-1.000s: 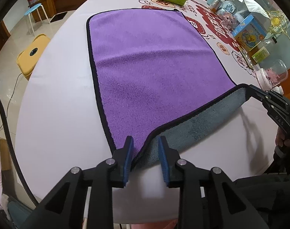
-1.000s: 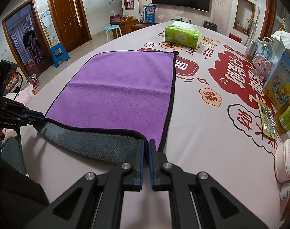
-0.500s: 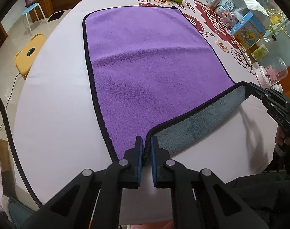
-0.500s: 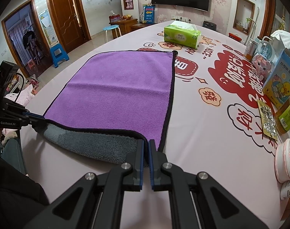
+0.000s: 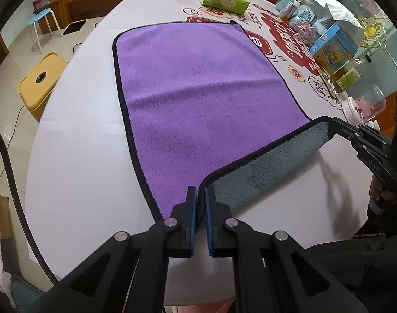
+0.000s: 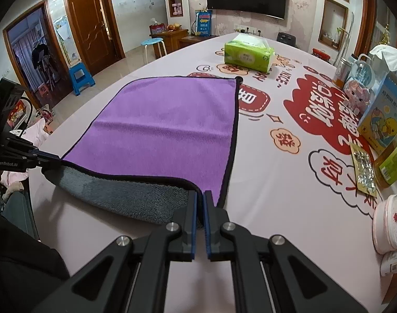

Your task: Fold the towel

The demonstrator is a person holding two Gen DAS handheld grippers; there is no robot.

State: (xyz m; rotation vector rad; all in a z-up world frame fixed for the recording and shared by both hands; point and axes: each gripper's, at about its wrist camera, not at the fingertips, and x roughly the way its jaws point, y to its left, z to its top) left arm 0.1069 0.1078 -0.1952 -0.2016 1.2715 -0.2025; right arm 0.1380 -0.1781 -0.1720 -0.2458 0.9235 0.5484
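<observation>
A green pack of tissues [image 6: 248, 55] lies at the far end of the white counter [image 6: 289, 182] printed with red cartoon shapes. Along its right edge stand a blue picture box with a yellow duck [image 6: 383, 120], a clear jar of pink pieces [image 5: 365, 103] and a pink-lidded round tub [image 6: 390, 224]. On the floor stand a blue plastic stool [image 6: 81, 77] and a yellow stool [image 5: 40, 78].

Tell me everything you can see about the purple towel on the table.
The purple towel is rectangular and fluffy, like microfibre, with a purple top, a grey underside and a thin black hem. Most of it lies flat on the printed tablecloth. Its near edge is lifted, showing the grey side. The left hand-held gripper is shut on the near left corner, and the right hand-held gripper is shut on the near right corner. A green tissue pack sits beyond the far edge, apart from it.
</observation>
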